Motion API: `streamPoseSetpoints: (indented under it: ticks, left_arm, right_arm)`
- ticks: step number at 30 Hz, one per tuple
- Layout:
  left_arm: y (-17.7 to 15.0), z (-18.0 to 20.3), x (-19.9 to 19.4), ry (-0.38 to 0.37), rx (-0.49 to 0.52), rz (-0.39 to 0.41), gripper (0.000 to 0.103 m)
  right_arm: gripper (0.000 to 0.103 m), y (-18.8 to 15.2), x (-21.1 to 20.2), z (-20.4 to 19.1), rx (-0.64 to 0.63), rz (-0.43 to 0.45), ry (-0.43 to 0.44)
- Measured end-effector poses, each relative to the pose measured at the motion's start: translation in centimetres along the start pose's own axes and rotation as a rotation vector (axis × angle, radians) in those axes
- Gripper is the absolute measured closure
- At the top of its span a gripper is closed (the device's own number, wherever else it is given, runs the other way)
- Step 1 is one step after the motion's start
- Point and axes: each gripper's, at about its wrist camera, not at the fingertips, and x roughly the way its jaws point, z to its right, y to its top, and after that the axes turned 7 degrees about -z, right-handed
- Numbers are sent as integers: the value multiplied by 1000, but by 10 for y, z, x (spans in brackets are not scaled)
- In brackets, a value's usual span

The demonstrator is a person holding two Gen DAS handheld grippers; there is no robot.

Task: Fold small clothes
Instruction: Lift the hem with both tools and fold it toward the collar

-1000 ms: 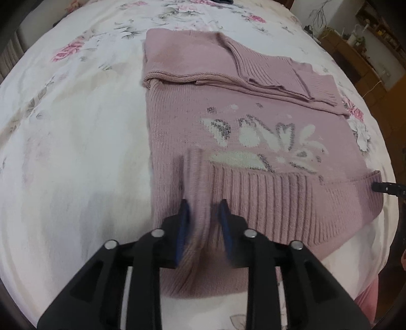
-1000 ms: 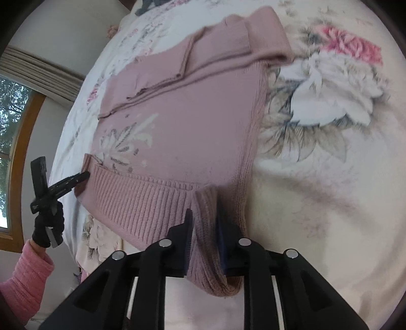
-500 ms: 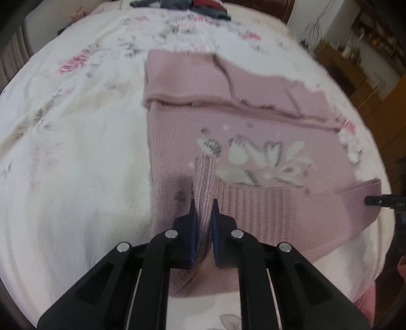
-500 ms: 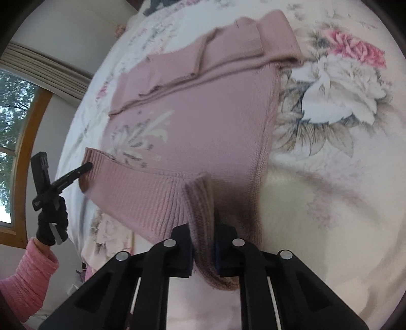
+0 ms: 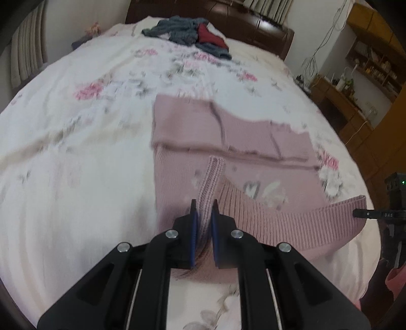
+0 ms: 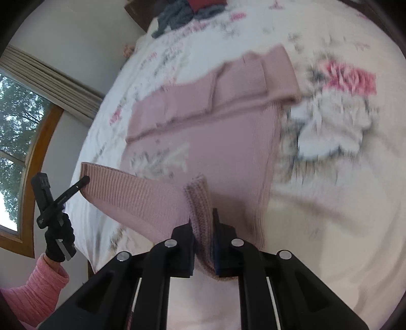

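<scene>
left wrist | both tools clamp pink sweater (image 5: pixel 228 142) hem | right tool (image 5: pixel 365 214) marked "DAS"

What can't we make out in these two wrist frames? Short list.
- Left wrist view: the knitted motif on the pink sweater is motion-blurred and partly covered by the lifted ribbed hem.
- Left wrist view: the hem's edge inside the left gripper is hidden by its jaws.
- Right wrist view: the same at the right gripper.
- Right wrist view: the pile of dark clothes is cut off by the top edge.
</scene>
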Motion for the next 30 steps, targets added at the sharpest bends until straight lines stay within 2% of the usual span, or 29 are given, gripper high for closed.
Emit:
streamPoseSetpoints:
  ticks: [6, 10, 16, 24, 30]
  left_arm:
    - [56, 10, 5, -14, 4, 77, 95]
    - [98, 9, 18, -7, -26, 122, 95]
    - [154, 5, 48, 23, -40, 146, 95]
    - [199, -7, 100, 59, -62, 116, 95]
    - [208, -18, 148, 113, -57, 50, 95]
  right_arm:
    - [93, 45, -26, -11, -6, 104, 3]
    - [93, 88, -35, -12, 16, 169, 2]
    - [93, 162, -26, -9, 49, 194, -47]
    - [93, 237, 4, 6, 86, 200, -93]
    - [93, 265, 39, 25, 96, 164, -153]
